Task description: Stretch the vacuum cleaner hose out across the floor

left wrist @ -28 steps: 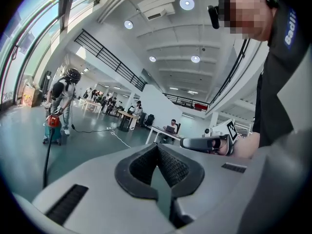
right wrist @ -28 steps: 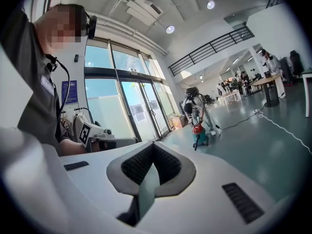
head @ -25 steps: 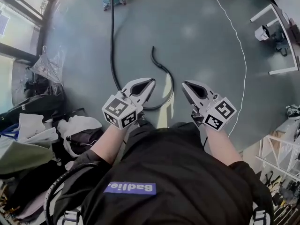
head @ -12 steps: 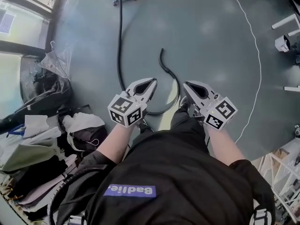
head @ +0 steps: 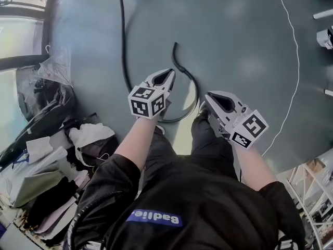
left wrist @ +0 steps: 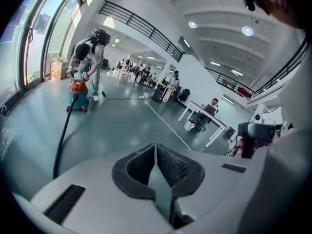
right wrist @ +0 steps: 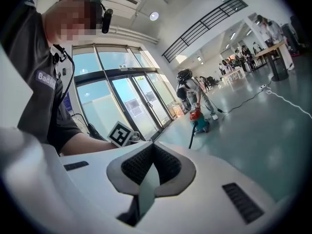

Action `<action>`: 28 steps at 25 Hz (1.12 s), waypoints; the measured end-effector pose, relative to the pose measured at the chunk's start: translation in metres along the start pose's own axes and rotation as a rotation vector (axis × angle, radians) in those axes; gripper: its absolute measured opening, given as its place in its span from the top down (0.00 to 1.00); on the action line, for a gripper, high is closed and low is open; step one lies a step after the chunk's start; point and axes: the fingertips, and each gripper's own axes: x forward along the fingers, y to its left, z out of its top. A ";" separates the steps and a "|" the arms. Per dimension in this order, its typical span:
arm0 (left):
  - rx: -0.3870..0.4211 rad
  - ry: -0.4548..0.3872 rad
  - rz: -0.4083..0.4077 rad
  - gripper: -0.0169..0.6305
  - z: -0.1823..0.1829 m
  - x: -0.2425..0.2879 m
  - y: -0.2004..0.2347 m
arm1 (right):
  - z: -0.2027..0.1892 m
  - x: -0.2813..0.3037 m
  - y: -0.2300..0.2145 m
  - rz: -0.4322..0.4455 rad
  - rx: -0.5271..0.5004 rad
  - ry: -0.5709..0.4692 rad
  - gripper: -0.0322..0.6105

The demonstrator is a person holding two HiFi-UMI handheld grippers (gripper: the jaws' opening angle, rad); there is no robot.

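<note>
The black vacuum hose (head: 123, 46) lies on the floor (head: 234, 35), running from the vacuum cleaner (left wrist: 78, 95) into a hooked loop by the person's feet, not yet straightened. The left tongs (head: 167, 73) and right tongs (head: 209, 95) hover above it, pressed together and empty, probably positioning for its free end.

A large open-plan office hall — a tall glass wall (left wrist: 29, 48) lines one side of a polished grey floor (left wrist: 117, 126). Well away from the glass wall stand white desks (left wrist: 218, 119), a person (left wrist: 213, 102) seated at one. Overhead, a railed gallery (left wrist: 141, 26) runs off from the glass wall — round ceiling lamps (left wrist: 247, 30) beyond.
</note>
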 end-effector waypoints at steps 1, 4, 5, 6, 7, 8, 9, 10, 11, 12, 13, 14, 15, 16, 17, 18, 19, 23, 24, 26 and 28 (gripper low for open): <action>-0.001 0.023 0.010 0.96 -0.010 0.016 0.017 | -0.012 0.007 -0.005 -0.008 0.007 0.002 0.95; 0.010 0.116 0.033 0.96 -0.058 0.060 0.070 | -0.060 0.032 -0.007 -0.045 0.047 0.001 0.95; 0.015 0.150 0.039 0.96 -0.076 0.077 0.088 | -0.078 0.042 -0.009 -0.055 0.061 -0.002 0.95; 0.020 0.183 0.049 0.95 -0.096 0.095 0.106 | -0.095 0.051 -0.013 -0.063 0.074 -0.004 0.95; 0.025 0.217 0.063 0.92 -0.116 0.116 0.125 | -0.112 0.060 -0.020 -0.069 0.086 -0.006 0.95; 0.028 0.251 0.078 0.85 -0.136 0.136 0.145 | -0.129 0.068 -0.028 -0.073 0.096 -0.009 0.95; 0.030 0.284 0.093 0.79 -0.158 0.156 0.165 | -0.145 0.075 -0.036 -0.078 0.105 -0.011 0.95; 0.031 0.317 0.105 0.75 -0.180 0.176 0.183 | -0.160 0.081 -0.044 -0.083 0.114 -0.011 0.95; 0.029 0.348 0.116 0.72 -0.202 0.194 0.201 | -0.175 0.085 -0.053 -0.088 0.121 -0.010 0.95; 0.019 0.374 0.128 0.69 -0.222 0.212 0.219 | -0.188 0.088 -0.062 -0.093 0.125 -0.008 0.95; 0.001 0.391 0.142 0.66 -0.240 0.228 0.237 | -0.201 0.090 -0.073 -0.097 0.126 -0.004 0.95; -0.022 0.401 0.158 0.63 -0.255 0.243 0.253 | -0.213 0.090 -0.084 -0.101 0.125 0.000 0.95; -0.046 0.408 0.172 0.63 -0.270 0.258 0.268 | -0.225 0.090 -0.095 -0.106 0.123 0.005 0.95; -0.069 0.414 0.185 0.61 -0.285 0.272 0.283 | -0.237 0.088 -0.107 -0.113 0.122 0.010 0.95; -0.087 0.420 0.198 0.61 -0.299 0.285 0.296 | -0.249 0.087 -0.120 -0.123 0.123 0.015 0.95; -0.103 0.428 0.212 0.60 -0.313 0.298 0.309 | -0.261 0.085 -0.134 -0.135 0.125 0.020 0.95; -0.118 0.434 0.227 0.59 -0.327 0.310 0.322 | -0.272 0.083 -0.147 -0.145 0.126 0.025 0.95; -0.157 0.439 0.273 0.59 -0.364 0.353 0.363 | -0.301 0.077 -0.181 -0.170 0.117 0.035 0.95; -0.158 0.439 0.282 0.59 -0.370 0.361 0.372 | -0.305 0.076 -0.184 -0.175 0.112 0.037 0.95; -0.156 0.441 0.303 0.59 -0.381 0.380 0.390 | -0.313 0.076 -0.193 -0.179 0.101 0.040 0.95; -0.148 0.453 0.325 0.59 -0.398 0.407 0.407 | -0.325 0.074 -0.208 -0.179 0.090 0.043 0.95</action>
